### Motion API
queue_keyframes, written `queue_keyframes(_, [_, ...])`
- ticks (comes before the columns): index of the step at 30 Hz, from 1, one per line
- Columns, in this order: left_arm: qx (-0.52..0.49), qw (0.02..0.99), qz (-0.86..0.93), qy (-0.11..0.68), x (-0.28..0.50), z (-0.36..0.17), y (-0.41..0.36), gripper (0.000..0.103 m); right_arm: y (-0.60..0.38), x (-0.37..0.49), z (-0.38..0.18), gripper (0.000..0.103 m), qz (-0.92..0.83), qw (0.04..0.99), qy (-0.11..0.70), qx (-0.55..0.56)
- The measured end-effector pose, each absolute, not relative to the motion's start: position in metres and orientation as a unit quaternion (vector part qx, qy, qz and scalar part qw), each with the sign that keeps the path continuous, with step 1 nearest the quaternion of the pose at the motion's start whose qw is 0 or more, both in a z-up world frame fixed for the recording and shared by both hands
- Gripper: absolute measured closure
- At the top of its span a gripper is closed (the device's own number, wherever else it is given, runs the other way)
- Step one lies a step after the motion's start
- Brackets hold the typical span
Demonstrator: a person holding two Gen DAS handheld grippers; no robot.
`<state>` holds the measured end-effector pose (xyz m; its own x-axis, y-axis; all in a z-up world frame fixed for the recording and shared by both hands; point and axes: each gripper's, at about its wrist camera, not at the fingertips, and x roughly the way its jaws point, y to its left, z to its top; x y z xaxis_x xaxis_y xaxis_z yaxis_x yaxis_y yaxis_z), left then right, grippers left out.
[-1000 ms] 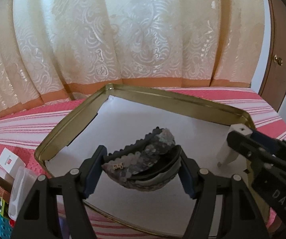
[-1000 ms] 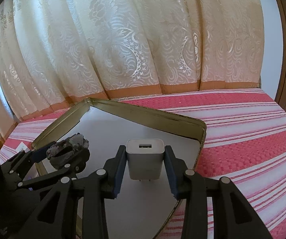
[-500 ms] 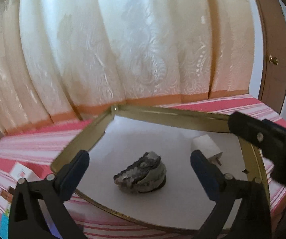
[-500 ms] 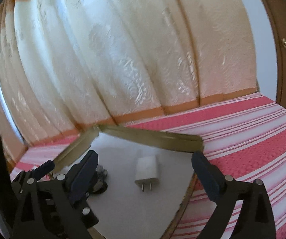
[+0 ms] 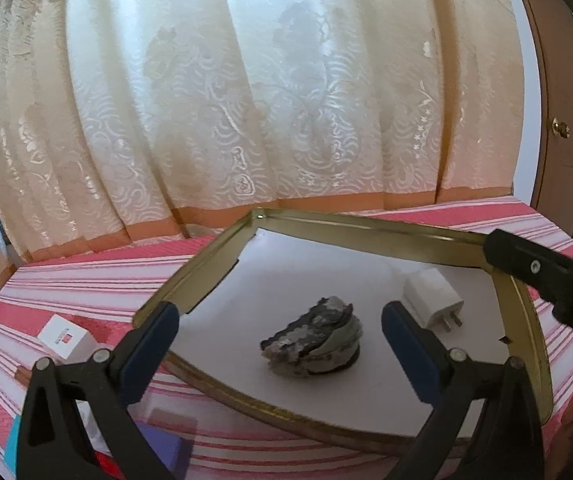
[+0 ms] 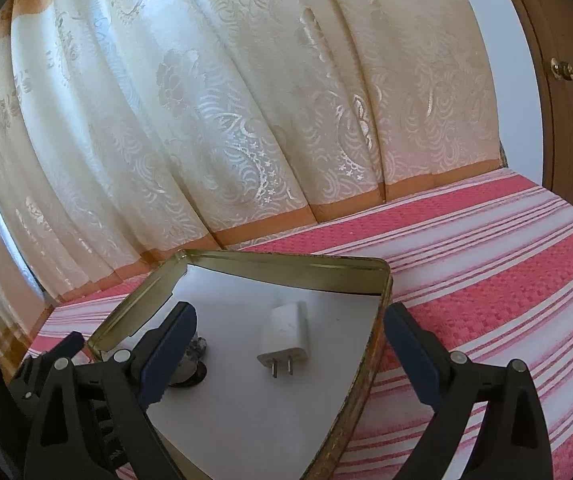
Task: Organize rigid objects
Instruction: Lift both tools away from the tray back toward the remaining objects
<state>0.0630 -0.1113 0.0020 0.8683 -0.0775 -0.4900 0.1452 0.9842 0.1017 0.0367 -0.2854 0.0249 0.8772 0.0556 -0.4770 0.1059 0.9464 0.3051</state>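
At nine o'clock in the left wrist view a small white box (image 5: 64,338) lies on the striped bed (image 5: 86,276), outside the gold tin (image 5: 190,280). Our left tongs (image 5: 278,332) stand wide with nothing between them. Just past them, at six o'clock inside the tin, sits the sequined hair clip (image 5: 312,338). At three o'clock the white charger (image 5: 432,298) lies flat near the tin's right wall, prongs toward us. Our right tongs (image 6: 290,344) are also spread wide and empty.

We judge the risk to be small but real: the clip sits near the front wall, and a careless pull back could catch the rim with a blue pad (image 5: 148,344) and shove the light tin across the bed.

A second ago the left tongs clasped the clip and the right pinched the charger upright; both now rest released, and the tongs have backed away.
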Motion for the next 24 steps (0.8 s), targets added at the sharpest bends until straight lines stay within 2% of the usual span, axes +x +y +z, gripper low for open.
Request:
queue_keyframes(13, [0.059, 0.970, -0.040, 0.231, 0.043, 0.005, -0.083, 0.000, -0.277, 0.016, 0.033, 0.007, -0.043, 0.974, 0.174, 0.138])
queue_keyframes(24, [0.061, 0.974, -0.035, 0.216, 0.026, 0.007, -0.063, 0.000, -0.252, 0.002, 0.035, 0.007, -0.061, 0.984, 0.145, 0.085])
